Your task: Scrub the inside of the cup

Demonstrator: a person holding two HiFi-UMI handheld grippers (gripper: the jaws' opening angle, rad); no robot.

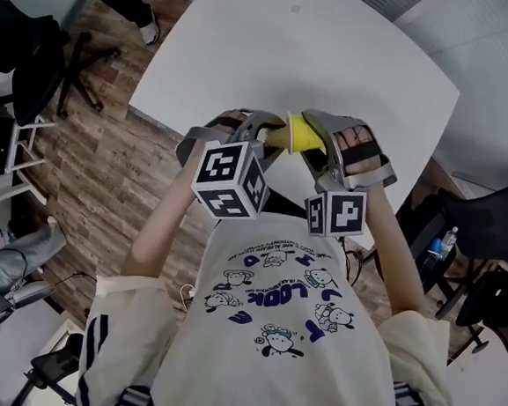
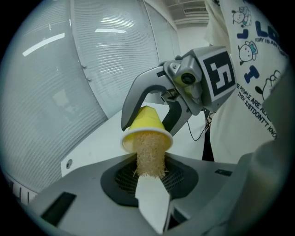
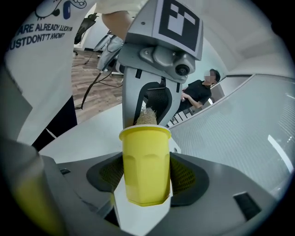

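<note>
While we hold both tools up in front of our chest, above the near edge of the white table (image 1: pixel 338 55), our right gripper (image 3: pixel 146 193) is clamped on the sides of a yellow plastic cup (image 3: pixel 145 159). The cup's mouth faces our left gripper (image 2: pixel 150 179). That gripper pinches a tan, coarse fibre scrubbing pad (image 2: pixel 148 152), whose far end sits inside the cup's mouth.

Bright, even indoor light fills all views, and ceiling strips glint as streaks on the ribbed wall (image 2: pixel 55 69). Both gripper views bend hard toward dark round edges, their nearest foreground soft. Shadows on the white table (image 1: pixel 337 63) are faint.
</note>
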